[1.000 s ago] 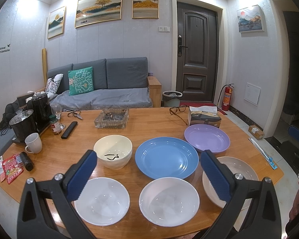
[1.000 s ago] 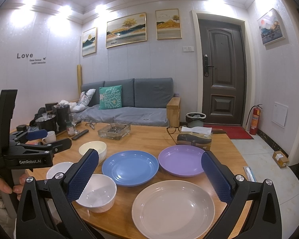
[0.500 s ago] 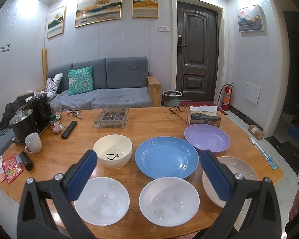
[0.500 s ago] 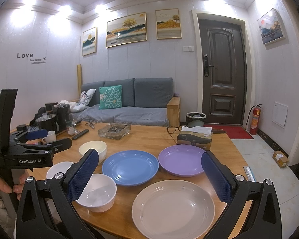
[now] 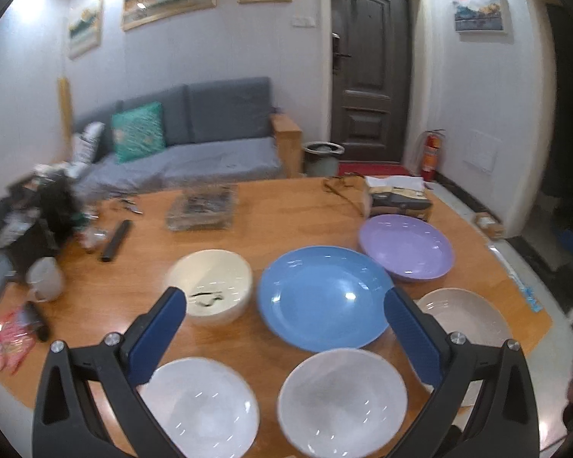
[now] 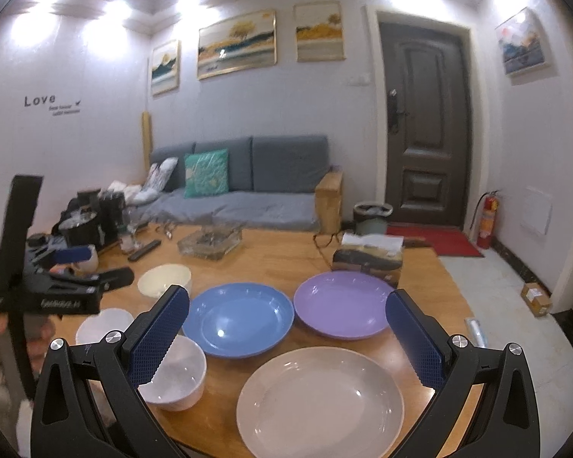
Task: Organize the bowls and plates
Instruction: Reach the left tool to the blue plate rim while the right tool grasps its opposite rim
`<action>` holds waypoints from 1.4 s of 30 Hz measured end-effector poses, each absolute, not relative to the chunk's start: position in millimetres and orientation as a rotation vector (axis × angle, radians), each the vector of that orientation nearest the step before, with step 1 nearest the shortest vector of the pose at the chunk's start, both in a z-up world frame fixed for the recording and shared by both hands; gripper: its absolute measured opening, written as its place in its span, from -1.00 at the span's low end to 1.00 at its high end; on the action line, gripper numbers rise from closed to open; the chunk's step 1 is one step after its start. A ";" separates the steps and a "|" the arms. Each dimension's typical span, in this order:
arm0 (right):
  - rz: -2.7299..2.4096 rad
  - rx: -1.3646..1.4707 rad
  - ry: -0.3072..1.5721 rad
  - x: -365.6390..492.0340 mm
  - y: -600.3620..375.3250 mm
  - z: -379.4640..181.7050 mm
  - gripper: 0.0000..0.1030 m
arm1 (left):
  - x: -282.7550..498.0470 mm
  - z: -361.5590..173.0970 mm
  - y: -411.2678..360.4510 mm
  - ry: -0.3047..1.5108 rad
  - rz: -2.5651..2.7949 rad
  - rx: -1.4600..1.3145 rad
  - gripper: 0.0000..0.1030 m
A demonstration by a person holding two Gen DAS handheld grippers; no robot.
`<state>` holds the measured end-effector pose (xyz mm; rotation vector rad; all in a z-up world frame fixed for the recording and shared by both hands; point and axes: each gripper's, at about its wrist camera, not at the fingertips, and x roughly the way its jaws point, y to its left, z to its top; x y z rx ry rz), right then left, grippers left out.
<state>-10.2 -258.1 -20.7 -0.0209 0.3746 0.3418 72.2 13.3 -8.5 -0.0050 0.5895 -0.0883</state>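
On the wooden surface (image 5: 298, 213), going left to right: a white mug (image 5: 46, 278) and a black remote (image 5: 115, 240) at the far left, then a cream bowl (image 5: 212, 280), a blue plate (image 5: 324, 297), a purple plate (image 5: 407, 246) and a beige plate (image 6: 321, 400). Two white bowls (image 5: 200, 406) (image 5: 342, 400) sit nearest. A glass ashtray (image 5: 202, 210) and tissue box (image 5: 399, 196) stand behind. The left gripper (image 5: 282, 337) and right gripper (image 6: 286, 337) hover with fingers spread wide, gripping nothing.
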 end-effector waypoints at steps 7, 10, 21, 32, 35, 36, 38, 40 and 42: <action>0.419 -0.013 0.570 51.6 -255.2 -57.0 0.96 | 133.2 -28.3 6.4 0.737 -0.158 0.024 0.99; 0.445 -0.031 0.613 74.5 -249.8 -72.9 0.96 | 154.6 -42.4 3.7 0.829 -0.243 -0.030 0.99; 0.481 -0.053 0.791 135.8 -230.3 -119.1 0.53 | 190.4 -76.1 3.0 0.949 -0.245 -0.040 0.72; 0.469 -0.026 0.866 159.4 -219.4 -142.3 0.35 | 205.1 -105.6 17.5 1.031 -0.189 -0.058 0.33; 0.460 -0.030 0.877 165.6 -215.4 -145.6 0.35 | 208.3 -110.9 18.1 1.046 -0.179 -0.052 0.33; 0.458 -0.032 0.879 166.1 -214.5 -146.4 0.35 | 209.4 -112.5 18.4 1.051 -0.174 -0.053 0.31; 0.448 -0.039 0.885 169.6 -211.9 -148.0 0.35 | 213.1 -116.1 20.6 1.063 -0.156 -0.063 0.27; 0.435 -0.049 0.889 173.6 -208.7 -149.4 0.35 | 215.2 -118.9 21.5 1.067 -0.144 -0.071 0.25; 0.427 -0.053 0.892 176.5 -206.9 -151.5 0.35 | 218.6 -122.9 22.2 1.076 -0.124 -0.069 0.18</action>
